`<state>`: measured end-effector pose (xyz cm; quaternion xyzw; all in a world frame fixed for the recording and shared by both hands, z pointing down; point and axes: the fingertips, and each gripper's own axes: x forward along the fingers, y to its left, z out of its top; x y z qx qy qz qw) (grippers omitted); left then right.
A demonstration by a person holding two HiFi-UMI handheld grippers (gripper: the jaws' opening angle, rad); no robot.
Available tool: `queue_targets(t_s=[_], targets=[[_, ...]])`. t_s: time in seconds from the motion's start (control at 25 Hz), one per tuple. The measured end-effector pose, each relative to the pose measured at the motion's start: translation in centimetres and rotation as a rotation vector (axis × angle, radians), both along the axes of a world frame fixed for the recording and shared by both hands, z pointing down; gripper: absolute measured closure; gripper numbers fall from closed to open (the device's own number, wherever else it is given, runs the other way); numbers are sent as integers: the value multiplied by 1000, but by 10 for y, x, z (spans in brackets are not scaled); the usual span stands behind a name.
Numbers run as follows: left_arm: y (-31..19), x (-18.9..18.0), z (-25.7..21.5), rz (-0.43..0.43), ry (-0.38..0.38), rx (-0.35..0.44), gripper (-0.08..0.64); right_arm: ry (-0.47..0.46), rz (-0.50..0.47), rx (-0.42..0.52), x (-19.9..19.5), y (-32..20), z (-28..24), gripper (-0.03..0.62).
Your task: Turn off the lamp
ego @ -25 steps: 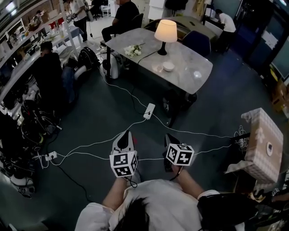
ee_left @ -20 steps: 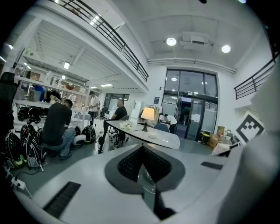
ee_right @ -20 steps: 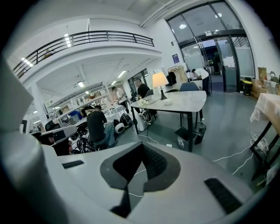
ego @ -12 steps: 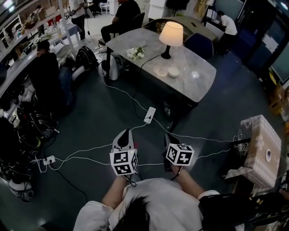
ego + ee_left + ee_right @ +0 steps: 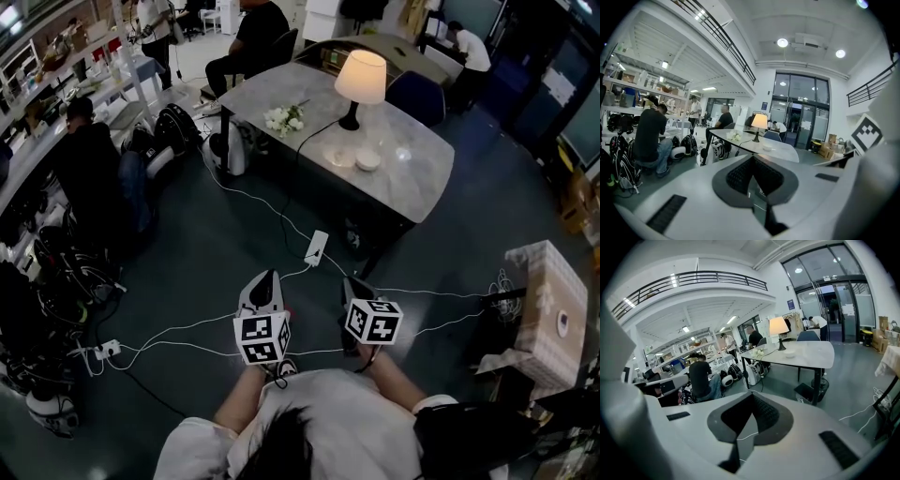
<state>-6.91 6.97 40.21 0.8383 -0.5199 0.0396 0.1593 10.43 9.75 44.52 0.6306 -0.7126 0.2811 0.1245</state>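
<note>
Read as approach step, with left claw (image 5: pixel 266 277) and right claw (image 5: pixel 352 282) both shut and empty, well apart from lit lamp (image 5: pixel 360 80) on table (image 5: pixel 422 178) at 12 o'clock; needed closing in, then locating its switch, not visible yet.

An open lab — cluttered workbenches (image 5: pixel 94 84), cables (image 5: pixel 431 292) across the floor (image 5: pixel 206 244), mezzanine railing (image 5: pixel 717 276) overhead

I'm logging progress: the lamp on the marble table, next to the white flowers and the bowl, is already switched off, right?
Not off: the lamp is lit, its shade glowing in the head view. It does stand on the marble table next to the white flowers and the bowl.
</note>
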Motion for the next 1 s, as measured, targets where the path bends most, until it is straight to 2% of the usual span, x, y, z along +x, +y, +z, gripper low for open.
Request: queue_targets(t_s=[0.24, 0.48, 1.0], targets=[[-18, -1, 2, 33, -9, 2, 568, -15, 32, 12, -8, -21, -1, 593], [-33, -9, 3, 23, -5, -10, 568, -6, 45, 10, -8, -30, -1, 594], [-59, -15, 17, -21, -8, -31, 568, 4, -7, -9, -14, -60, 13, 592]])
